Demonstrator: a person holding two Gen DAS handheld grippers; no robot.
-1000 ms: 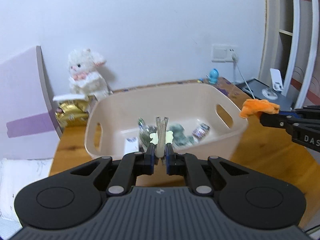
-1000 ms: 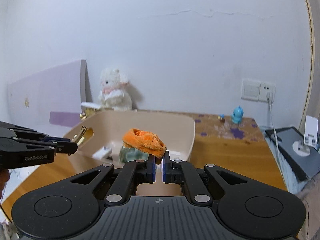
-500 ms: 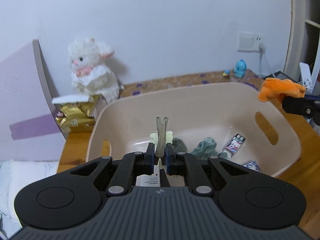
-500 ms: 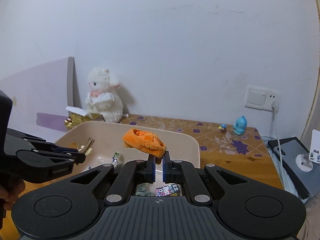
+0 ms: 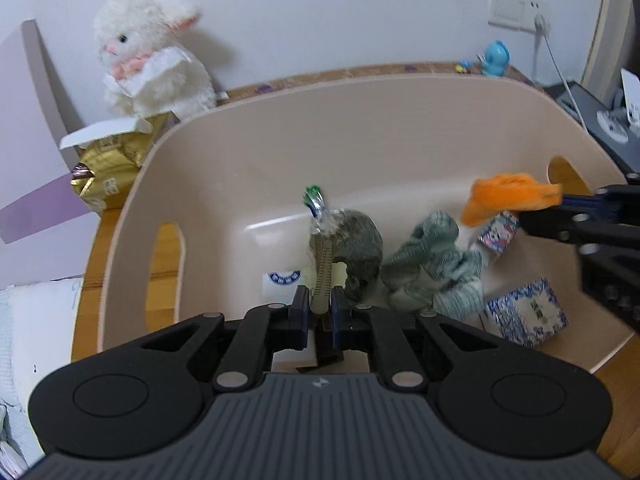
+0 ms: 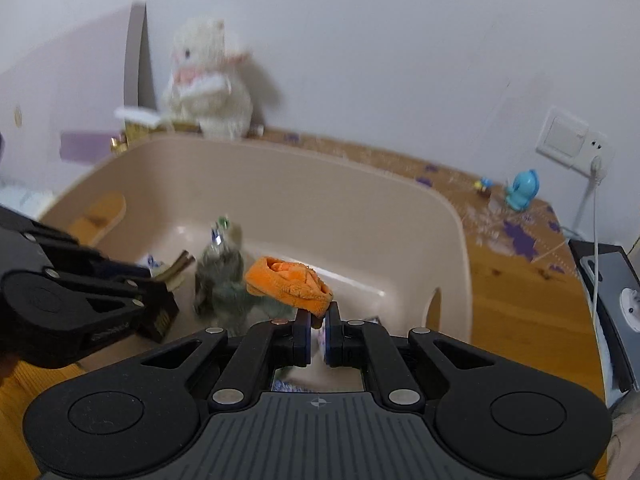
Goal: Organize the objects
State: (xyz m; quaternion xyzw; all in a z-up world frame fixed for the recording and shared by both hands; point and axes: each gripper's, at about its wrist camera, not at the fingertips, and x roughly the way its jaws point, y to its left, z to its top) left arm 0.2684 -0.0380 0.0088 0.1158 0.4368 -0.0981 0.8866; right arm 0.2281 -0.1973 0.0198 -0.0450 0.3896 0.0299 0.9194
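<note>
We hover both loads over beige bin (image 5: 360, 128): left tool (image 5: 321, 304) clamps flat tan strip (image 5: 323, 268); right tool (image 6: 319, 330), at 3 o'clock, pinches orange cloth (image 6: 289, 284). Drop step; next, we part both tools.

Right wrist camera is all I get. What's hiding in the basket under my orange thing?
Observer: In the left wrist view, a small cartoon-print packet shows just beneath the orange cloth.
Child: Anything else down there?
Observer: A blue-and-white patterned box sits by the basket's near wall.
Child: What's the other hand-held gripper holding?
Observer: The left hand-held gripper is shut on a flat, ribbed tan strip.
</note>
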